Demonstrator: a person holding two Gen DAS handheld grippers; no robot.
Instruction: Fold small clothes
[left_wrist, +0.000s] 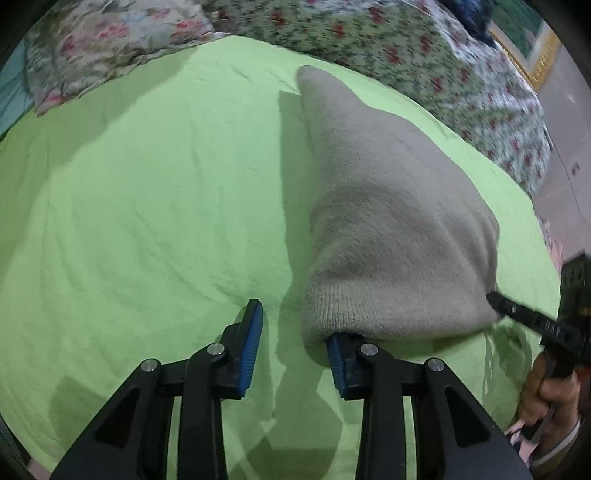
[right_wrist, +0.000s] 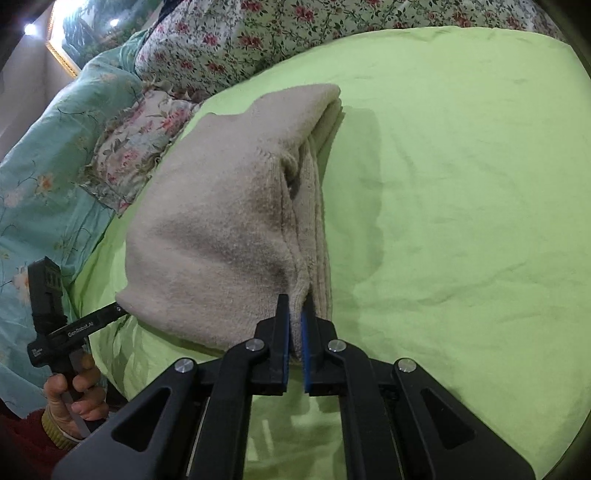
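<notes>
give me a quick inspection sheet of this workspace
surface: green sheet, wrinkled.
job's things: beige knit garment, folded in layers, lying on the sheet.
clutter: nothing seen on the sheet.
grippers: left tool open, one finger tucked under the garment's hem; right tool shut on the garment's edge.
cables: nothing seen.
surroundings: floral bedding, teal quilt, framed picture.

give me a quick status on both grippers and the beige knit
Left gripper open, one finger under the beige knit hem. Right gripper shut on the knit's folded edge. Knit folded on green sheet. Nothing in the way.
</notes>
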